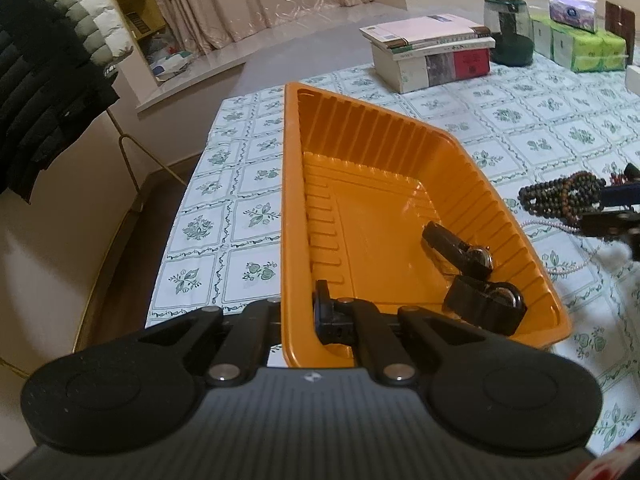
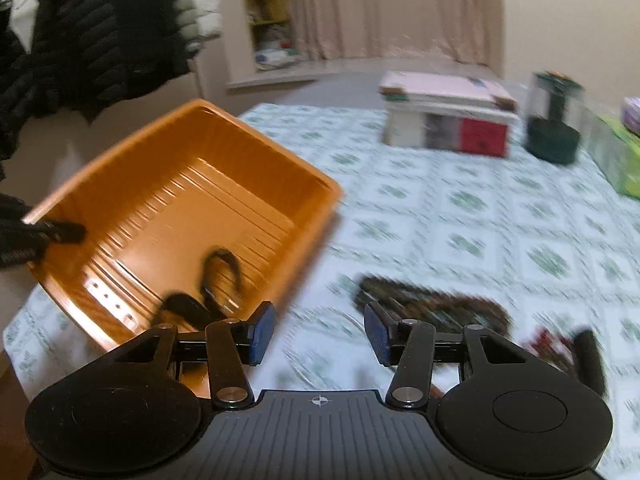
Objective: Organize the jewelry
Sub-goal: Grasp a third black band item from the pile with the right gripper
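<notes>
Left tool (image 1: pixel 298 312) clamped on orange tray (image 1: pixel 294 184) rim; right tool (image 2: pixel 319 334) apart, empty; book labels unreadable

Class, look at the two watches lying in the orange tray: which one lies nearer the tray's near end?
The watch with its black strap curled, by the near wall; the other watch lies farther in.

Black right tool (image 2: pixel 319 338), blue pads (image 2: pixel 262 330), silver screws

book spines (image 1: pixel 440 46) and tissue packs (image 1: pixel 576 46) printed, perhaps lettering, nothing legible
</notes>
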`<state>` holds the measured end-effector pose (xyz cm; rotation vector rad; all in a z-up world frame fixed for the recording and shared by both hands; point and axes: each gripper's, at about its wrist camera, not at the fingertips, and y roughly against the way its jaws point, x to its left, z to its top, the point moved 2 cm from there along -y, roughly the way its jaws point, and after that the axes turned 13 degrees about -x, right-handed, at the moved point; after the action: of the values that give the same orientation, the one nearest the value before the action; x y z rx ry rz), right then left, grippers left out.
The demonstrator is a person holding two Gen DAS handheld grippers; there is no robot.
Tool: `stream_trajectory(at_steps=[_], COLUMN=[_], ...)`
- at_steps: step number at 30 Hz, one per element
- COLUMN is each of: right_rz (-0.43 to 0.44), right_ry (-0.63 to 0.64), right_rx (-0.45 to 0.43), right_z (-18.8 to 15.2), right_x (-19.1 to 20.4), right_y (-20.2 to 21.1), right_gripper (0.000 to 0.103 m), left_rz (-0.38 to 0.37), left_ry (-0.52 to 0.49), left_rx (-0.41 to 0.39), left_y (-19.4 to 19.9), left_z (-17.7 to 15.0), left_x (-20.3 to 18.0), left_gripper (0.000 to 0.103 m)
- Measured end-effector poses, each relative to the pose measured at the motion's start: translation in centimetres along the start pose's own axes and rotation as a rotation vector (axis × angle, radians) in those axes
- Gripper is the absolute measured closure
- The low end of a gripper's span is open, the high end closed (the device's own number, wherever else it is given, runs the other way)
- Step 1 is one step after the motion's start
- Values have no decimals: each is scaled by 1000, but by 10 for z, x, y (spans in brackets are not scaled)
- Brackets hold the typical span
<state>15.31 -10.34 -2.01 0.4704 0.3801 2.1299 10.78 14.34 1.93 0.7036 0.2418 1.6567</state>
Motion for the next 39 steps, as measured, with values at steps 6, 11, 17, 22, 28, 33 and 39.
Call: stream_trajectory(at_steps=[6,11,17,22,28,33,39], right_rz=[-112,-205,-299,-365,-418,-415,-413], right_ry=[-52,-94,-110,-93,-106,-94,-63], right_rx=[33,35,25,0,-8,20,44], right_z=[-23,-35,-41,-42,-37,-37,-41], right_x=[-40,-69,-97,-117,-148,-163,-166], right_y=[31,53,68,70,60,47,36], right_gripper=[53,53,53,53,53,71,72], left_rz=[-20,-38,-48,-49,-51,-52,-52], left_ry=[-43,-79,-108,-122,-134,-142,-144], left_rx=[20,37,45,48,53,58,58], left_y=[-3,-6,-8,-9,-9,-10,-11], left_z=[3,6,9,10,11,11,12], left_x=[0,0,-2,-3,-3,-3,-4], left_gripper=[100,99,99,99,99,99,100])
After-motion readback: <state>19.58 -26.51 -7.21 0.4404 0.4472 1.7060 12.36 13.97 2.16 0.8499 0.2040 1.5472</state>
